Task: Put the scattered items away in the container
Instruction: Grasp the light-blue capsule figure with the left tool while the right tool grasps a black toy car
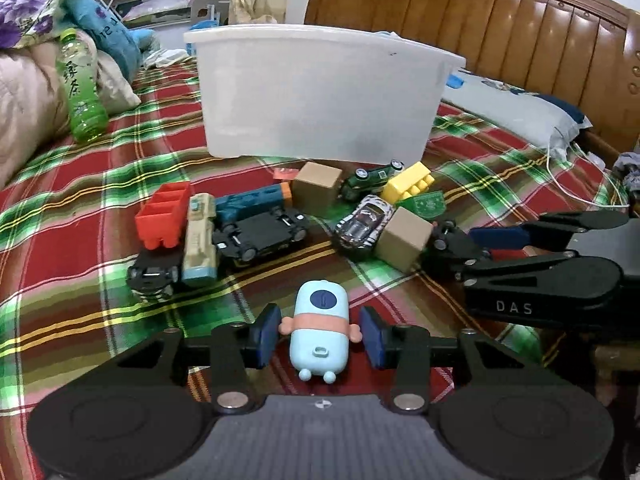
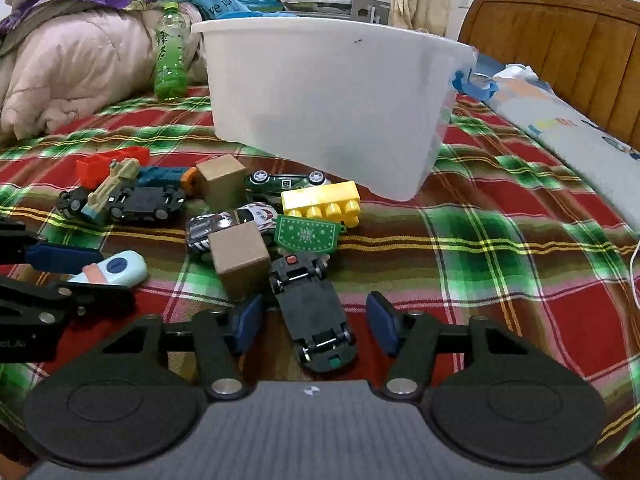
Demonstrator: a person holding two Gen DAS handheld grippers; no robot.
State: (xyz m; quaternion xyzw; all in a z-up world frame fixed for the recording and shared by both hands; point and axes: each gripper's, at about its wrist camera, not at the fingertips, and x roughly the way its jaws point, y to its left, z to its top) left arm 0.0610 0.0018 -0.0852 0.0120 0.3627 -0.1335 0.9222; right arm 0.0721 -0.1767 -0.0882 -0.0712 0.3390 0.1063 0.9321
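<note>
Left claw (image 1: 320, 334) is closed lightly on the little blue toy (image 1: 318, 344), its pads meeting only the pink nubs on the toy's sides. That's a thin hold. The body is rounded and smooth, so I'd say it could swivel or pop out forward on the lift.

Right claw (image 2: 315, 320) stands spread, an upturned black car (image 2: 310, 312) lying between its pads with a gap on each side. The car sits slantwise to the pads, so a squeeze may catch it corner to corner and spin it. Its wheels point up, and a pad landing on one could roll off.

Just ahead of that claw and to its left, a wooden block (image 2: 240, 258) leans against the car's nose and may tumble when the car goes. A green tag (image 2: 306, 236) and a yellow brick (image 2: 320, 200) lie beyond it.

The two claws work close side by side, so they could knock together on the way up.

Straight ahead of both, past the toy pile, stands the white tub (image 1: 316, 96). Its wall is tall, and a low carry would hit it.

Everything rests on a soft plaid bedspread (image 1: 80, 280), which gives and wrinkles. Far left is a quilt (image 2: 72, 68) with a green bottle (image 1: 82, 84) against it. Far right is a pillow (image 1: 520, 108) and a wooden headboard (image 1: 480, 20).
</note>
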